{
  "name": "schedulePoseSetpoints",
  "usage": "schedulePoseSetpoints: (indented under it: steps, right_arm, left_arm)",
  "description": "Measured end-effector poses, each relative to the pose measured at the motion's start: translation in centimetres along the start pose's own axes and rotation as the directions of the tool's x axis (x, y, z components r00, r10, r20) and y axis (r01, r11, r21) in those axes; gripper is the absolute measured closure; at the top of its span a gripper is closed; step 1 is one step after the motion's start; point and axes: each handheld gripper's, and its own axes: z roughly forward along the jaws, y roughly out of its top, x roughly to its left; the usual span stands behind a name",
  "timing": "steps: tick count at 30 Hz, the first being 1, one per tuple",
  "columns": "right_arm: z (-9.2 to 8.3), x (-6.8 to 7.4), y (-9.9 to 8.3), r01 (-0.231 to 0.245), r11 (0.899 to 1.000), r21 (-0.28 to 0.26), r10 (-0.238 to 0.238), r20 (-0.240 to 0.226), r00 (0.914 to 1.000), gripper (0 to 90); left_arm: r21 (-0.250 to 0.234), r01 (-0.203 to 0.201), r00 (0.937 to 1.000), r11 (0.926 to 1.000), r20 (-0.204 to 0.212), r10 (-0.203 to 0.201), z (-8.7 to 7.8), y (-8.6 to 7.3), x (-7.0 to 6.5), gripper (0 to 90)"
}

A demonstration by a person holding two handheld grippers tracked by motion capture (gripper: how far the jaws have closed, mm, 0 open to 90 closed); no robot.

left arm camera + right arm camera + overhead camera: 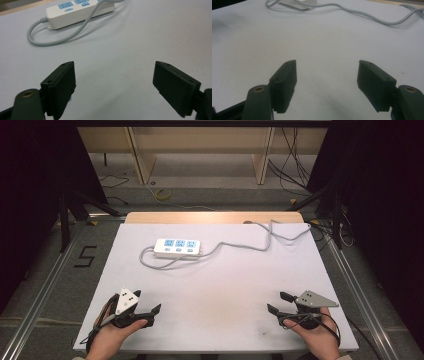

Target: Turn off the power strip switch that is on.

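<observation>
Nothing started yet: left gripper (148, 312) and right gripper (278, 303) rest at the near edge, jaws spread wide and empty. The white power strip (178, 247) lies well ahead of both, untouched, its grey cable (235, 244) trailing away.

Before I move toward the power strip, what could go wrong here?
The cable loops loosely beside the power strip; an open hand-held gripper, left or right, might snag it and drag the strip. The cable runs off the table's far edge, so pulling could tighten it.
</observation>
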Motion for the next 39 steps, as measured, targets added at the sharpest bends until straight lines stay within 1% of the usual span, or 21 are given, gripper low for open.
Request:
schedulePoseSetpoints:
  steps: [1, 2, 3, 4, 5, 7, 8, 9, 10, 11, 13, 15, 16, 19, 20, 23, 24, 31, 32, 37, 39]
  right_arm:
    - [0.0, 0.0, 0.0, -0.001, 1.0, -0.001, 0.001, 0.0, 1.0, 33.1]
    - [0.0, 0.0, 0.0, -0.001, 1.0, -0.001, 0.001, 0.0, 1.0, 33.1]
    - [0.0, 0.0, 0.0, -0.001, 1.0, -0.001, 0.001, 0.0, 1.0, 33.1]
    - [0.0, 0.0, 0.0, -0.001, 1.0, -0.002, 0.001, 0.001, 1.0, 33.1]
    - [0.0, 0.1, 0.0, 0.001, 1.0, -0.002, -0.001, 0.001, 1.0, 33.1]
    - [0.0, 0.2, 0.0, -0.002, 1.0, 0.001, 0.002, 0.001, 1.0, 33.1]
    - [0.0, 0.2, 0.0, -0.001, 1.0, 0.002, 0.001, 0.0, 1.0, 33.1]
    - [0.1, 0.2, 0.0, 0.002, 1.0, 0.0, -0.002, -0.001, 1.0, 33.1]
    - [0.1, 0.2, 0.0, 0.002, 1.0, 0.0, -0.002, -0.001, 1.0, 33.1]
    - [0.1, 0.2, 0.0, 0.0, 1.0, 0.002, 0.0, -0.001, 1.0, 33.1]
    - [0.0, 0.2, 0.0, -0.001, 1.0, 0.005, 0.001, 0.0, 1.0, 33.1]
    - [0.0, 0.2, 0.0, 0.0, 1.0, 0.006, 0.0, 0.0, 1.0, 33.1]
    - [0.0, 0.2, 0.0, 0.0, 1.0, 0.007, 0.0, 0.001, 1.0, 33.1]
    - [0.1, 0.2, 0.0, 0.005, 1.0, 0.007, -0.005, 0.001, 1.0, 33.1]
    - [0.1, 0.2, 0.0, 0.005, 1.0, 0.008, -0.005, 0.002, 1.0, 33.1]
    - [0.1, 0.2, 0.0, 0.008, 1.0, 0.006, -0.008, 0.004, 1.0, 33.2]
    - [0.1, 0.2, 0.0, 0.009, 1.0, 0.006, -0.009, 0.005, 0.9999, 33.2]
    - [0.1, 0.3, 0.0, 0.011, 1.0, 0.005, -0.011, 0.005, 0.9999, 33.1]
    - [0.1, 0.3, 0.0, 0.008, 1.0, 0.005, -0.008, 0.005, 1.0, 33.1]
    - [0.2, 0.3, 0.0, 0.01, 1.0, 0.001, -0.01, 0.006, 0.9999, 33.1]
    - [0.2, 0.3, 0.0, 0.009, 1.0, 0.001, -0.009, 0.007, 0.9999, 33.1]
  left_arm:
    - [0.0, 0.0, 1.0, 1.0, 0.0, 0.0, 0.0, 0.0, 0.0, 20.1]
    - [-0.002, 0.004, 1.0, 1.0, -0.009, -0.004, 0.0, 0.0, 0.1, 22.9]
    - [-0.002, 0.004, 1.0, 1.0, -0.009, -0.004, 0.0, 0.0, 0.1, 25.8]
    - [0.003, 0.013, 0.9999, 0.9999, -0.008, -0.013, 0.0, 0.0, 0.2, 29.6]
    - [0.003, 0.013, 0.9999, 0.9999, -0.008, -0.013, 0.0, 0.0, 0.2, 36.9]
    - [0.029, 0.009, 0.9997, 0.9995, -0.024, -0.008, -0.3, 0.0, 0.4, 53.7]
    - [0.039, -0.001, 0.9997, 0.9992, -0.024, 0.002, -0.4, 0.1, 0.5, 66.5]
    - [0.047, -0.005, 0.9998, 0.9989, -0.02, 0.006, -0.6, 0.1, 0.6, 76.3]
    - [0.053, 0.0, 0.9999, 0.9986, -0.016, 0.001, -0.7, 0.2, 0.7, 83.5]
    - [0.059, 0.01, 0.9999, 0.9982, -0.013, -0.01, -0.7, 0.3, 0.7, 88.0]
    - [0.068, 0.012, 0.9999, 0.9976, -0.008, -0.011, -0.7, 0.4, 0.8, 89.5]
    - [0.084, -0.007, 1.0, 0.9965, -0.005, 0.008, -0.6, 0.7, 0.7, 89.6]
    - [0.077, -0.016, 0.9999, 0.9969, 0.0, 0.016, -0.5, 1.2, 0.5, 89.6]
    - [0.071, -0.016, 0.9999, 0.9974, 0.008, 0.015, -0.4, 1.6, 0.3, 89.6]
    - [0.071, -0.022, 0.9997, 0.9972, 0.006, 0.022, -0.4, 1.7, 0.3, 89.6]
    - [0.069, -0.022, 0.9998, 0.9974, 0.004, 0.021, -0.3, 2.0, 0.1, 89.6]
    - [0.073, -0.028, 0.9996, 0.9969, 0.004, 0.028, -0.3, 2.2, 0.1, 89.6]
    - [0.074, -0.025, 0.9997, 0.9969, -0.001, 0.025, 0.0, 3.3, 0.1, 89.6]
    - [0.073, -0.027, 0.9996, 0.997, 0.003, 0.027, 0.2, 3.6, 0.0, 89.6]
    - [0.075, -0.031, 0.9995, 0.9967, 0.007, 0.03, 0.7, 4.0, -0.3, 89.6]
    - [0.085, -0.037, 0.9993, 0.9957, 0.009, 0.036, 1.1, 4.3, -0.4, 89.6]
